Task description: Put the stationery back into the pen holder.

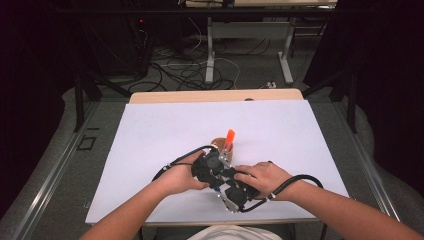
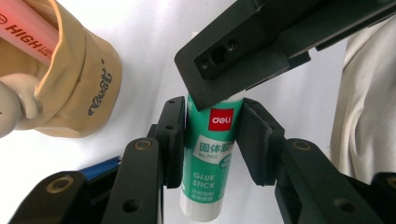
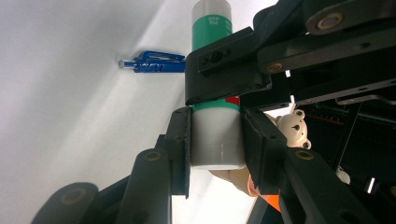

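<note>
Both tongs are clamping the same glue stick [image 2: 209, 154]: your left gripper [image 2: 211, 140] is pinching the green labelled body, pads pressing on either side, and your right gripper [image 3: 215, 140] is pinching the white cap end [image 3: 218, 140] just as snugly. Neither pair is standing wide; each is closed only as far as the tube allows. You are holding the stick low over the white table [image 1: 165, 130], near your edge, between your two hands [image 1: 182, 175].

Step in hand, by my reading: uncapping. One grip on the body and one on the cap suggests a pull-apart.

Next move is calling for a straight pull along the tube's axis, perhaps with a slight twist, while you are keeping both pinches firm so the smooth plastic is not slipping.

Around it: a tan pen holder [image 2: 79, 88] with a pink highlighter [image 2: 28, 37] is standing just beyond the grippers, and a blue pen [image 3: 152, 62] is lying on the table nearby.
</note>
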The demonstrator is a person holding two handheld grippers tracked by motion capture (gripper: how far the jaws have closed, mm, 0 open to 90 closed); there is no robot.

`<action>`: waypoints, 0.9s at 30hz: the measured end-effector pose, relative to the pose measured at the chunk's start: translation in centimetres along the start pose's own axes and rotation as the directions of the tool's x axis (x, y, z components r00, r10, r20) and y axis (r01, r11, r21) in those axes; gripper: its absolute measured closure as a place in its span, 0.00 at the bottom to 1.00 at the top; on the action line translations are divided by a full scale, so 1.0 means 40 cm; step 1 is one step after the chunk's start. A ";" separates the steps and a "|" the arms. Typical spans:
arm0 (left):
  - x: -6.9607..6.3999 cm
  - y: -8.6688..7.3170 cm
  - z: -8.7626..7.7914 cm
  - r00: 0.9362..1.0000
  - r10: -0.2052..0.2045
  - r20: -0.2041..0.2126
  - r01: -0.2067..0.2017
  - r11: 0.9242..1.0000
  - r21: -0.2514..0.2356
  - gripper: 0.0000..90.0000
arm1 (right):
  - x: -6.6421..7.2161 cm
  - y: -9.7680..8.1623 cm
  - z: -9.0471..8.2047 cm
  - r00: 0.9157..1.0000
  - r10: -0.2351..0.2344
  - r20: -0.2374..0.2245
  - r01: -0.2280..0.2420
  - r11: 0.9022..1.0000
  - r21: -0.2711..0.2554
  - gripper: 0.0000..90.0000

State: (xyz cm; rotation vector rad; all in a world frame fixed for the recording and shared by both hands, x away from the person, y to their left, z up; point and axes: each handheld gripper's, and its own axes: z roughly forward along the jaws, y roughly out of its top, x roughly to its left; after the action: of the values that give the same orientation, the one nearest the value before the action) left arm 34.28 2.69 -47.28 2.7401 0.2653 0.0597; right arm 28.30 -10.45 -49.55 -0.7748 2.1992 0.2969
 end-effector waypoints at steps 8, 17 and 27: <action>-0.001 0.002 0.002 1.000 0.012 0.004 -0.013 1.000 0.018 0.72 | 0.004 0.003 0.002 1.000 -0.008 0.003 0.008 1.000 0.001 0.72; 0.001 -0.001 0.000 1.000 0.005 0.015 -0.005 1.000 0.021 0.72 | 0.002 0.004 0.003 1.000 -0.007 -0.001 0.007 1.000 -0.005 0.72; 0.011 -0.012 -0.005 0.998 -0.059 0.024 0.060 0.998 -0.025 0.73 | 0.002 -0.001 -0.003 0.999 0.040 0.035 -0.040 0.999 -0.004 0.68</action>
State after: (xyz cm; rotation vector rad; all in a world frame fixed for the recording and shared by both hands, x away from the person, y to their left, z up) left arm 34.61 3.29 -47.28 2.7032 0.3375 0.0156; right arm 28.22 -10.55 -49.53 -0.7226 2.1842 0.3313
